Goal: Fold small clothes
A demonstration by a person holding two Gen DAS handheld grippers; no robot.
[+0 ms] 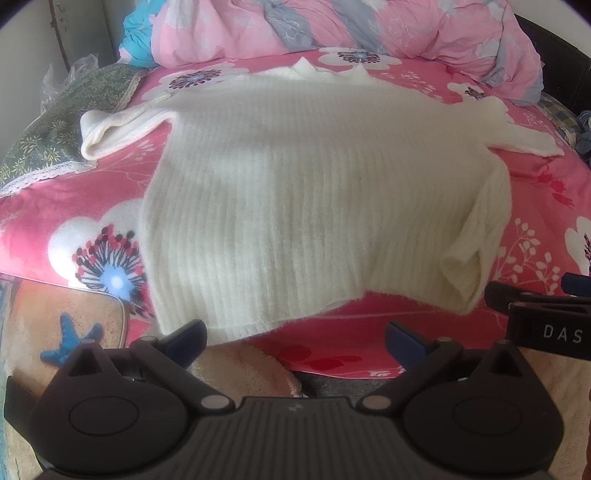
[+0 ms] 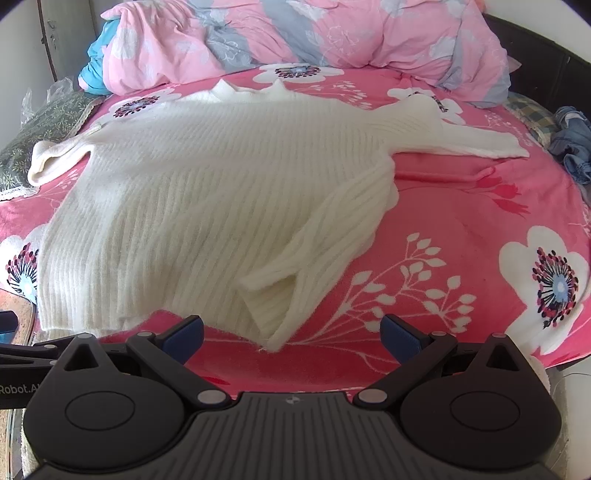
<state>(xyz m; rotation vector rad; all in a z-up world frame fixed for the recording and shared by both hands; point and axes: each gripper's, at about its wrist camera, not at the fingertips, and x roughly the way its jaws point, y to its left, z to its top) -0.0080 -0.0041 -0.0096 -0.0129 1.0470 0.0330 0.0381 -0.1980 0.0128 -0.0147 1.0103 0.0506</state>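
A white ribbed knit sweater (image 1: 295, 192) lies flat on the pink flowered bed sheet (image 1: 55, 206), collar at the far side, hem toward me. Its left sleeve (image 1: 118, 129) points out to the left. Its right sleeve (image 2: 332, 236) is folded down along the body, cuff near the hem; another white knit strip (image 2: 472, 142) stretches right. My left gripper (image 1: 295, 339) is open and empty just before the hem's left half. My right gripper (image 2: 291, 332) is open and empty just before the folded sleeve's cuff (image 2: 269, 314). The right gripper also shows in the left wrist view (image 1: 532, 299).
A pink and grey duvet (image 2: 295, 33) is bunched at the far side of the bed. A green patterned pillow (image 1: 62, 125) lies at the left, blue denim clothes (image 2: 570, 144) at the right. A beach-print mat with a blue starfish (image 1: 74, 339) lies below the bed edge.
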